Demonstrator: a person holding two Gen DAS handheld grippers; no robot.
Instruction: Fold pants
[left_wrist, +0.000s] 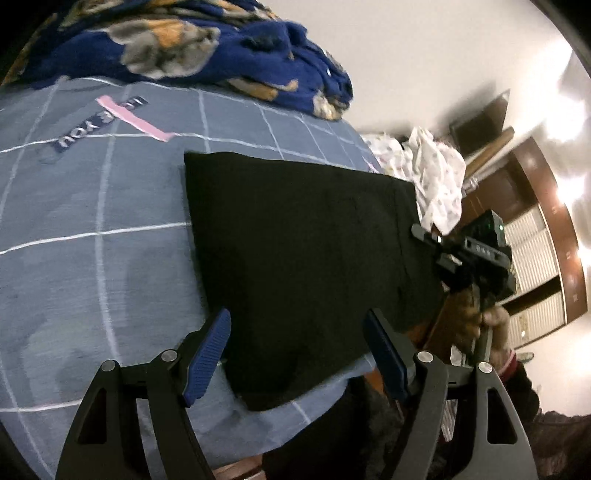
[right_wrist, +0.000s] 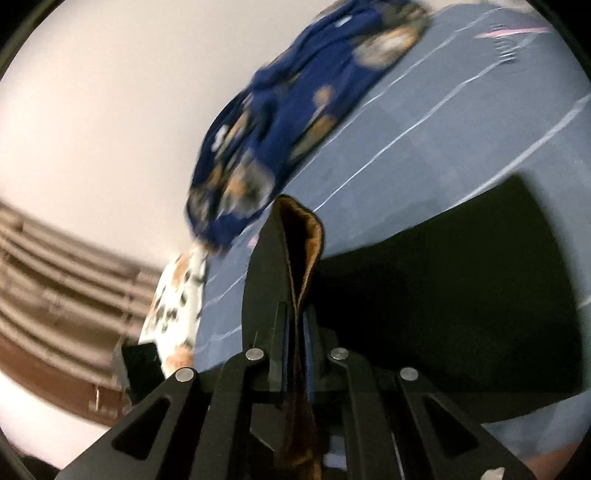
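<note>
This is a bedroom in a home. A bed (left_wrist: 92, 236) fills most of both views, covered with a grey-blue sheet (left_wrist: 110, 206) crossed by white grid lines and a printed patch. A plush dark-blue floral blanket (left_wrist: 184, 48) lies bunched along the plain white wall (left_wrist: 424, 55). Past the bed's edge sit a crumpled white patterned cloth (left_wrist: 436, 177) and brown wooden cabinets (left_wrist: 535, 206) with pale slatted panels
</note>
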